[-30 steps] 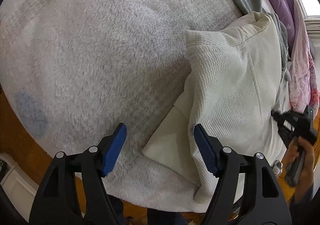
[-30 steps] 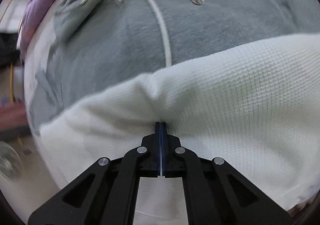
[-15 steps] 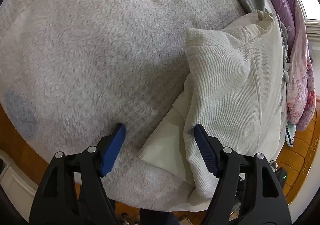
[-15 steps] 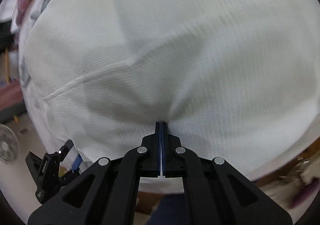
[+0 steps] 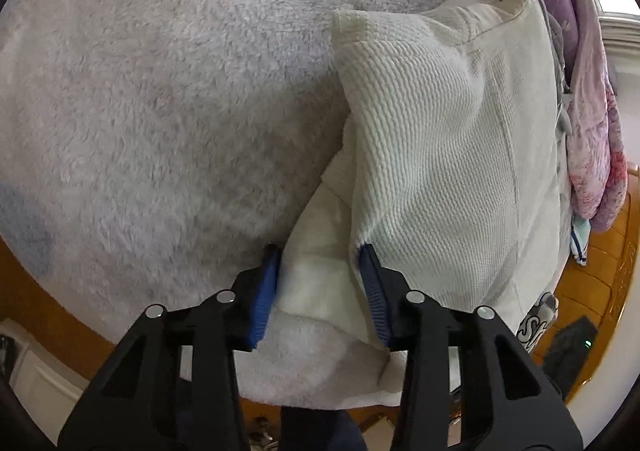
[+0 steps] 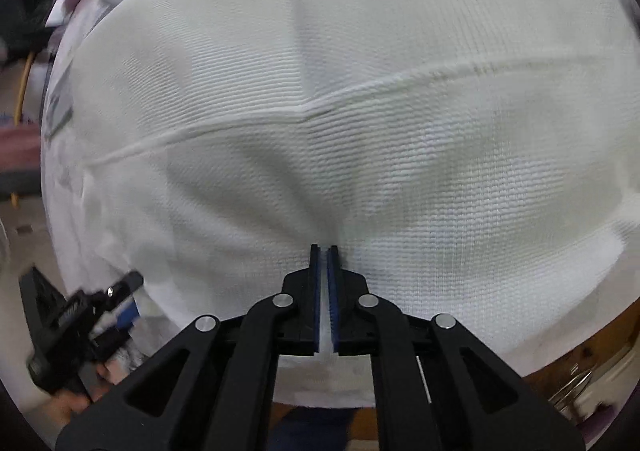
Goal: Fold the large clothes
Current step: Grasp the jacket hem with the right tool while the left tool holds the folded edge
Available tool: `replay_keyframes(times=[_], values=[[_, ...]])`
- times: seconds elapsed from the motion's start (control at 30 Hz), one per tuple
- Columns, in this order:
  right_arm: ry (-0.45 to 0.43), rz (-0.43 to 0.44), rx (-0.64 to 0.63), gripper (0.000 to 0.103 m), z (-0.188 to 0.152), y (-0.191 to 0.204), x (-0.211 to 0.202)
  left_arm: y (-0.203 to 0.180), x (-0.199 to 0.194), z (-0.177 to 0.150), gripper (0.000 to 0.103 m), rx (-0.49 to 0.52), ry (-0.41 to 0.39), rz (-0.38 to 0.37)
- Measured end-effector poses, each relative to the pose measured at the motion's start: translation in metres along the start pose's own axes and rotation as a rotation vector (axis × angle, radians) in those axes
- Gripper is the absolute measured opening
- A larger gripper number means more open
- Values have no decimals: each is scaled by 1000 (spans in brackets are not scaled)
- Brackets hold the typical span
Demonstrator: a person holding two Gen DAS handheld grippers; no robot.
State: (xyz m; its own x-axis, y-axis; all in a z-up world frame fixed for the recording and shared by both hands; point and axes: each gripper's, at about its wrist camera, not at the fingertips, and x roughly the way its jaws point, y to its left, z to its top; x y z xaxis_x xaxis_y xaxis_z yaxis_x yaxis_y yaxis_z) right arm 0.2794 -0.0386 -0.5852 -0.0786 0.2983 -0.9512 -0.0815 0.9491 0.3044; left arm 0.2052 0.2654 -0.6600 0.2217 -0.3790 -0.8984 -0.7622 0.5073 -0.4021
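Observation:
A white waffle-knit garment (image 5: 440, 155) lies folded on a fluffy pale grey blanket (image 5: 160, 91). My left gripper (image 5: 318, 283) has its blue pads closed in on the garment's near corner and its smooth inner layer, with cloth bunched between them. In the right wrist view the same white garment (image 6: 360, 91) fills the frame. My right gripper (image 6: 325, 283) is nearly shut, pinching a thin fold of its edge. The left gripper also shows in the right wrist view (image 6: 80, 315) at lower left.
Purple and pink floral bedding (image 5: 592, 123) and a grey garment (image 5: 556, 27) lie beyond the white one on the right. Orange wooden floor (image 5: 600, 283) runs past the blanket's near edge. A metal object (image 6: 572, 391) shows at lower right.
My left gripper moved forward and closed from wide open onto the garment's near corner. My right gripper carried its held edge over, so the white fabric now covers the grey garment.

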Motion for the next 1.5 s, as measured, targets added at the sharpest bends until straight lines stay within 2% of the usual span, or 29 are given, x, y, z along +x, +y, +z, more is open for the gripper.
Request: replay_keyframes(times=[0.03, 0.07, 0.1, 0.17, 0.27, 0.33, 0.47, 0.57, 0.6, 0.7, 0.73, 0.83, 0.9, 0.97, 1.0, 1.1, 1.13, 1.17, 1.23, 1.27, 1.33, 1.37, 1.43, 1.5], values=[[-4, 12, -19, 27, -5, 4, -2, 2, 0, 1, 41, -2, 1, -1], [-3, 22, -37, 33, -9, 9, -3, 2, 0, 2, 41, -5, 4, -1], [-7, 28, -53, 34, -11, 13, -5, 2, 1, 2, 41, -8, 5, -5], [-19, 47, -136, 34, -20, 32, -8, 1, 1, 3, 26, -14, 16, -32], [-40, 62, -276, 34, -33, 60, -9, -2, 1, 4, 11, -15, 28, -67], [-56, 80, -364, 36, -32, 84, -4, -2, -4, 4, 10, -27, 24, -92], [-98, 195, -512, 50, -48, 105, -7, -5, -22, 1, 10, -34, 28, -183], [-89, 249, -557, 52, -56, 120, 5, -2, -31, 3, 10, -73, 48, -257], [-93, 254, -584, 52, -59, 127, 8, -3, -32, 4, 10, -71, 48, -259], [-122, 216, -646, 53, -66, 140, 15, -3, -36, 5, 10, -80, 63, -281], [-134, 200, -653, 53, -62, 132, 9, -5, -39, 6, 10, -75, 62, -285], [-166, 156, -624, 53, -58, 129, 16, -12, -44, 6, 10, -48, 56, -290], [-171, 162, -547, 44, -50, 123, 16, -16, -49, 6, 10, -31, 44, -276], [-151, 157, -533, 16, -46, 126, 21, -22, -52, 6, 10, -31, 30, -288], [-145, 133, -546, 11, -46, 127, 22, -24, -56, 7, 10, -20, 15, -288], [-128, 169, -520, 8, -41, 118, 17, -29, -69, 9, 12, -3, -32, -297], [-123, 187, -505, 8, -39, 115, 14, -27, -73, 9, 21, -7, -48, -305], [-120, 209, -484, 7, -37, 111, 9, -26, -81, 9, 35, -21, -77, -317], [-118, 267, -422, 7, -32, 99, -3, -23, -95, 8, 49, -32, -158, -295], [-120, 298, -385, 7, -29, 92, -11, -23, -100, 8, 49, -29, -192, -266], [-124, 345, -327, 7, -27, 74, -27, -24, -109, 8, 49, -25, -272, -124], [-128, 368, -291, 7, -25, 66, -35, -23, -110, 8, 51, -28, -293, -81], [-135, 416, -209, 7, -19, 50, -48, -25, -101, 10, 53, -53, -281, 35], [-143, 460, -149, 7, -13, 35, -62, -32, -89, 8, 53, -59, -256, 33]])
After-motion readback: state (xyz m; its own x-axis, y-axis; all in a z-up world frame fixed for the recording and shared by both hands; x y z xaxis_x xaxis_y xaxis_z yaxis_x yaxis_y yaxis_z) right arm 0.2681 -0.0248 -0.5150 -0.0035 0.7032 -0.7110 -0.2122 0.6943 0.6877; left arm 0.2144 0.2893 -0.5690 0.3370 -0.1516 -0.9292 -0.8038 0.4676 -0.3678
